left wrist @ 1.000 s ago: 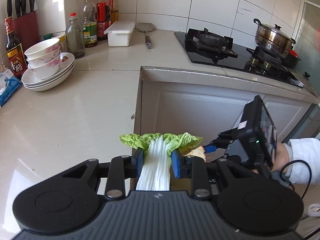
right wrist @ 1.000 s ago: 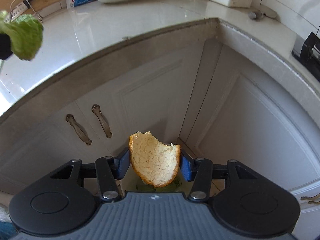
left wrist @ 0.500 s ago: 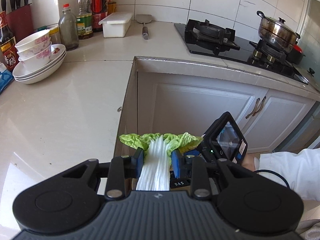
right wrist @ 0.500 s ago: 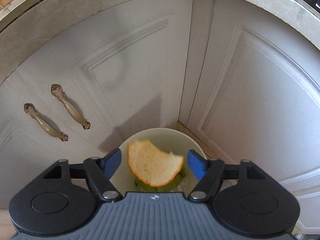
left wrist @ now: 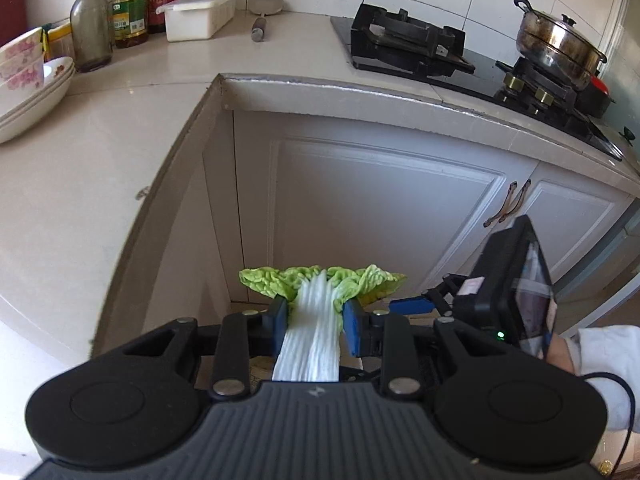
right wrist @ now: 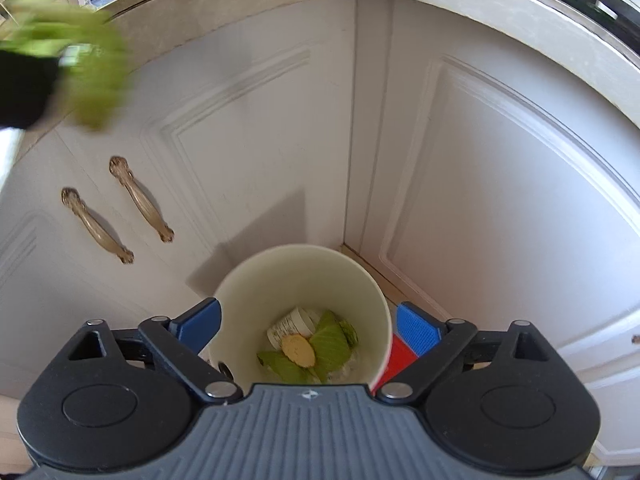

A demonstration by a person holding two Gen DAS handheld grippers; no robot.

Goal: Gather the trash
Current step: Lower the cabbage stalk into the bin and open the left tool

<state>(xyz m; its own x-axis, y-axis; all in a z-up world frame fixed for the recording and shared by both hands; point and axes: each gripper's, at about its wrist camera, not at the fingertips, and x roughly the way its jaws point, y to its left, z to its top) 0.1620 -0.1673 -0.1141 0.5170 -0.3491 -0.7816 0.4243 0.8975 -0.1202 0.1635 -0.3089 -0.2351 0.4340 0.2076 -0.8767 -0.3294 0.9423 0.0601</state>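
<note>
My left gripper [left wrist: 315, 322] is shut on a cabbage leaf [left wrist: 316, 320], white stalk between the blue pads and green frill sticking out ahead. It hangs past the counter corner, beside the right gripper's body [left wrist: 508, 292]. That leaf shows as a green blur [right wrist: 88, 76] at the upper left of the right wrist view. My right gripper [right wrist: 307, 326] hangs straight above a cream bin [right wrist: 260, 280]; its jaws are opening wide, with nothing between them. An orange peel [right wrist: 298, 347] lies at the bottom of the bin on green leaves [right wrist: 328, 340] and a white wrapper [right wrist: 290, 322].
White cabinet doors meet in a corner behind the bin, with two brass handles [right wrist: 116, 208] to the left. The counter [left wrist: 80, 184] carries stacked bowls [left wrist: 28, 84], bottles [left wrist: 90, 28], a white box [left wrist: 198, 16] and a gas stove [left wrist: 408, 44] with a steel pot [left wrist: 560, 48]. A white sleeve [left wrist: 600, 368] is at right.
The right jaws spread and the orange peel fell from them into the bin. Both grippers sank lower, the left one moving with the cabbage leaf past the counter corner.
</note>
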